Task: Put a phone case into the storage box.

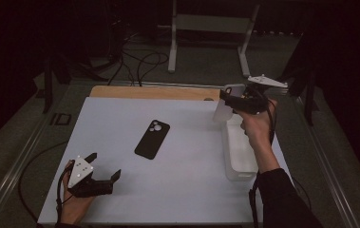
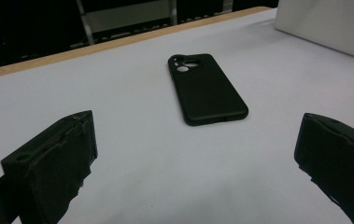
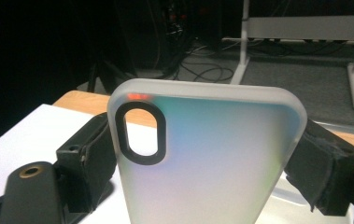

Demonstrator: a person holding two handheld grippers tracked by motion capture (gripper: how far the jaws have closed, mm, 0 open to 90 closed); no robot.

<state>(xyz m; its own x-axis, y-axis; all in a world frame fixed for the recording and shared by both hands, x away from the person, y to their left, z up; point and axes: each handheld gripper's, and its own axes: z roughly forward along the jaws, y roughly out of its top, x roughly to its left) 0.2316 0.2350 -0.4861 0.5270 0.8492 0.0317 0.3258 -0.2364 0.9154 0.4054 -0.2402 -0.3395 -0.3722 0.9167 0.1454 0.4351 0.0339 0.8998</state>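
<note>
Above the far end of a white plastic bin [image 1: 237, 156] at the table's right edge, the right gripper [image 1: 228, 98] is clasping a frosted translucent phone case with a dark-ringed oval camera cutout [image 3: 202, 154] by its two long edges, jaws spread wide to span it, the case standing upright in the air between the pads. A matte black phone case with a round camera opening [image 1: 152, 138] is lying flat near the middle of the white table surface [image 1: 120, 190], well apart from both grippers. At the near left corner the left gripper [image 1: 105, 167] is resting low over the table with its jaws parted and nothing between them, pointing toward the black case. The work in hand appears to be carrying the frosted case out of the bin onto the open table. Doing it well likely means keeping the squeeze even on both edges so the springy shell is not bowing or popping free, lifting it clear of the bin wall, then lowering it flat beside the black case, not on top of it.
</note>
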